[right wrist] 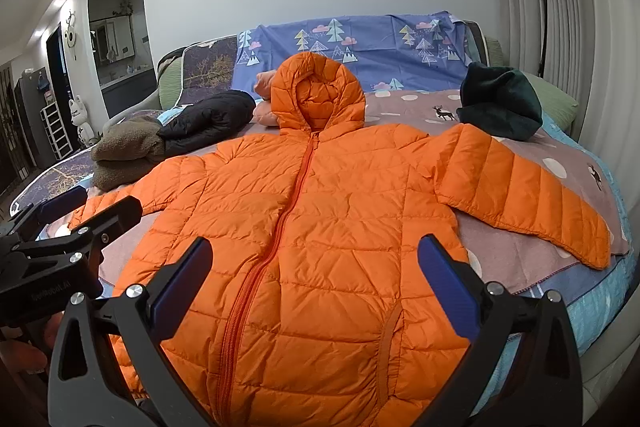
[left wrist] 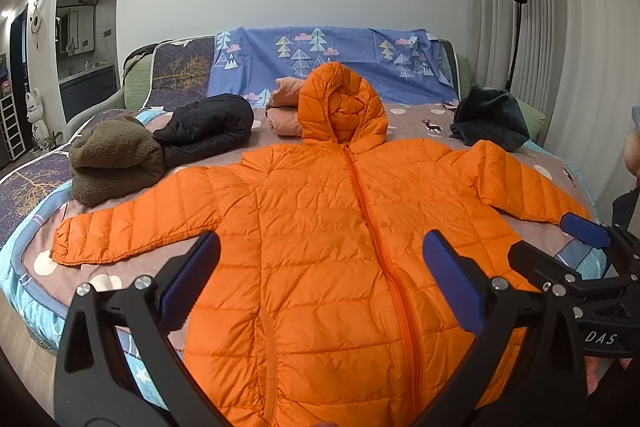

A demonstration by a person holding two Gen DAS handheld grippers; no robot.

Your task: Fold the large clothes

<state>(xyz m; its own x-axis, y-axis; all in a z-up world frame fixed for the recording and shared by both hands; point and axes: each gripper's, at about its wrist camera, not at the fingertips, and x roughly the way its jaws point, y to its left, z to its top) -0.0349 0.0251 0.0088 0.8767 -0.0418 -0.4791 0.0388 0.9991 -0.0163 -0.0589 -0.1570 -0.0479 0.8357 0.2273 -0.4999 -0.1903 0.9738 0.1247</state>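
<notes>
An orange hooded puffer jacket (left wrist: 320, 227) (right wrist: 320, 219) lies flat and zipped on the bed, front up, hood toward the headboard and both sleeves spread out. My left gripper (left wrist: 320, 247) hovers open above the jacket's lower body, nothing between its blue pads. My right gripper (right wrist: 316, 251) is open too, over the lower body a bit further right. In the left wrist view the right gripper (left wrist: 560, 239) shows at the right edge beside the jacket's sleeve. The left gripper (right wrist: 80, 203) appears at the left edge of the right wrist view.
On the bed's (left wrist: 540, 247) left sit a brown fleece bundle (left wrist: 116, 163) and a black jacket (left wrist: 208, 131). A pink garment (left wrist: 284, 111) lies behind the hood. A dark green garment (left wrist: 492, 119) rests at the back right. A floor lamp (left wrist: 516, 27) and curtains stand on the right.
</notes>
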